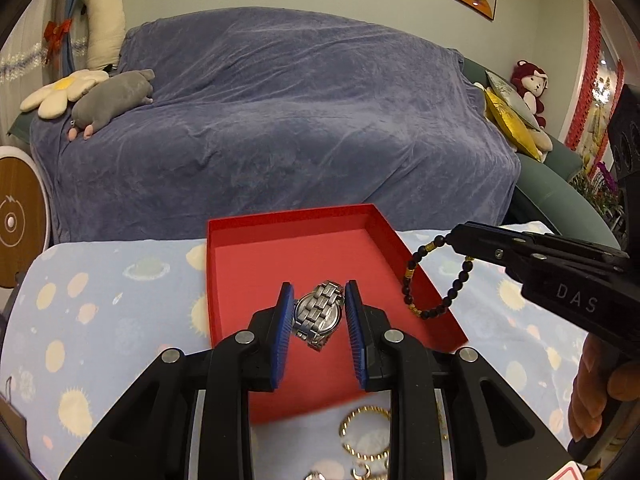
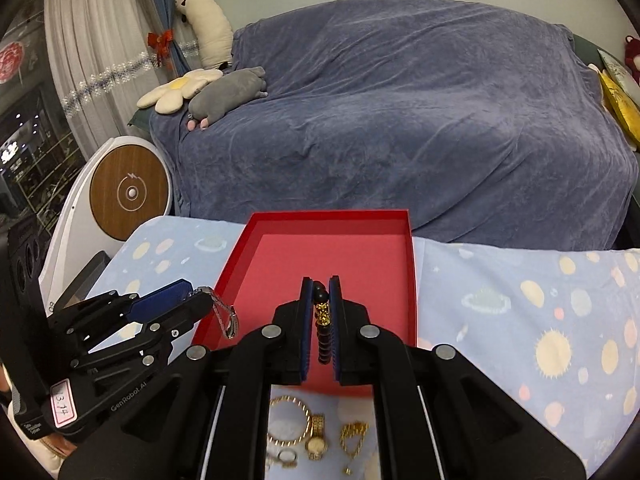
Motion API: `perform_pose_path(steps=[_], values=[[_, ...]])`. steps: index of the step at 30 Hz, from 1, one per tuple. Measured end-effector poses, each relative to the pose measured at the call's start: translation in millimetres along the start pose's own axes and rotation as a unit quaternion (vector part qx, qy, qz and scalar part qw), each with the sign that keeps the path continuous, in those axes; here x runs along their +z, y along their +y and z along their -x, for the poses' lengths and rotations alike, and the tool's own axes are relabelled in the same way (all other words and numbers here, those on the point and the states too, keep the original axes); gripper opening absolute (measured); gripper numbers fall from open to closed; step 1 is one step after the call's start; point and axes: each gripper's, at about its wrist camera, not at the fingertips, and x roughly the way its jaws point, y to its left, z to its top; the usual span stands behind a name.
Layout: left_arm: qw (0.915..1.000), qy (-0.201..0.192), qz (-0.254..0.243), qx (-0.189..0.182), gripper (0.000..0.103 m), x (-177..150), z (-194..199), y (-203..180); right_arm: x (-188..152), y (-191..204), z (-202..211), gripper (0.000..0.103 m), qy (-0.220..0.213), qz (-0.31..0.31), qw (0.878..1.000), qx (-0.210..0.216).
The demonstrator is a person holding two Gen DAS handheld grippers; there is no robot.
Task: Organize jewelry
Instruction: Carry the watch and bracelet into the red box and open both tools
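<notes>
Jewelry in transit, both tools loaded. My left gripper is clamped on a silver watch, held above the near part of the red tray. My right gripper is pinched tight on a black bead bracelet with gold beads, hanging over the tray's right edge. The tray itself is bare inside. Gold bangles, a gold watch and a chain lie on the patterned cloth at the near edge.
</notes>
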Motion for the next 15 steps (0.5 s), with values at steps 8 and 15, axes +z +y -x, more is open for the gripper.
perform_pose_path(steps=[8,15], values=[[0.9988,0.037,0.010,0.030,0.023,40.8,-97.2,22.6,33.6,-25.8,-105.7,0.007,0.037,-0.019,0.999,-0.024],[0.9954,0.050,0.018,0.079,0.025,52.1,-141.5,36.6,34.9,-45.0,-134.7,0.018,0.039,-0.021,0.997,-0.068]])
